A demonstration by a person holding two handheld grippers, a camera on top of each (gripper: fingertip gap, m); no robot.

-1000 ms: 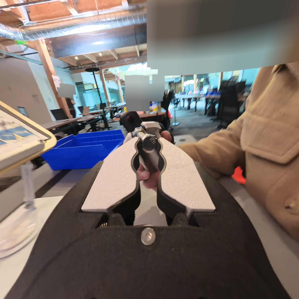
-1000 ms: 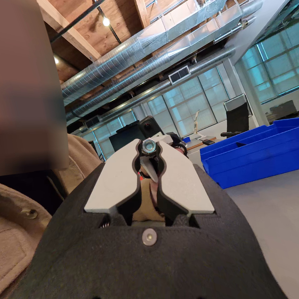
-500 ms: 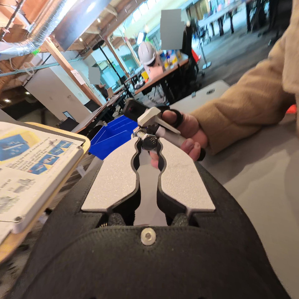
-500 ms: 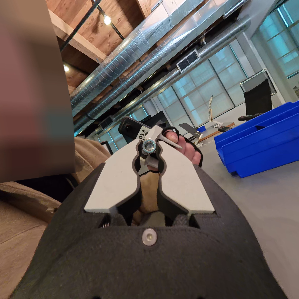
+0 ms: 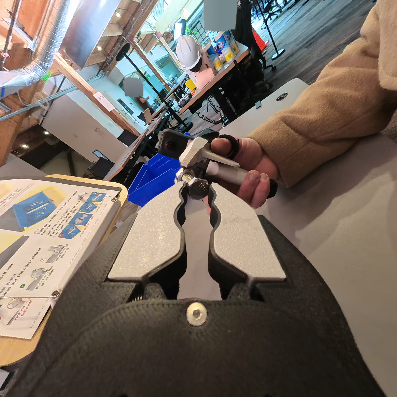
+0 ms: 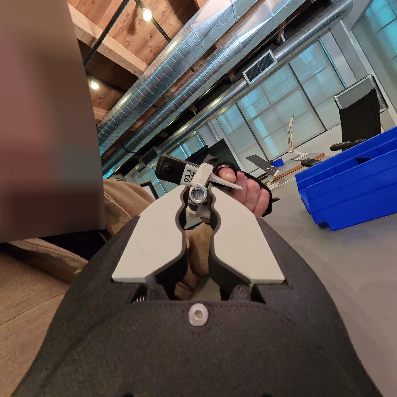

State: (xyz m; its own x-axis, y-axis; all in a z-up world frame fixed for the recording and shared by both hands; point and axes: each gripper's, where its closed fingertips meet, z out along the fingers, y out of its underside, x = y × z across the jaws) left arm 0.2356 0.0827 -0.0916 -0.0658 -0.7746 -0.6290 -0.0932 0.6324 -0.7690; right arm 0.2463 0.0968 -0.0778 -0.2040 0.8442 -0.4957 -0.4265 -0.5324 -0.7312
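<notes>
My left claw (image 5: 197, 189) is narrowed onto the head of a hex bolt (image 5: 199, 189), just above frame centre in the left wrist view. Its threaded shank points away toward my right claw (image 6: 197, 194), which is pinched around the nut (image 6: 197, 194) on the shank's far end. Both are held up off the grey table (image 5: 343, 257). A blue bin (image 6: 348, 182) sits at the right edge of the right wrist view, and an instruction sheet (image 5: 49, 225) fills the left of the other.

I cannot tell how far the nut sits along the thread. The bin's contents are hidden.
</notes>
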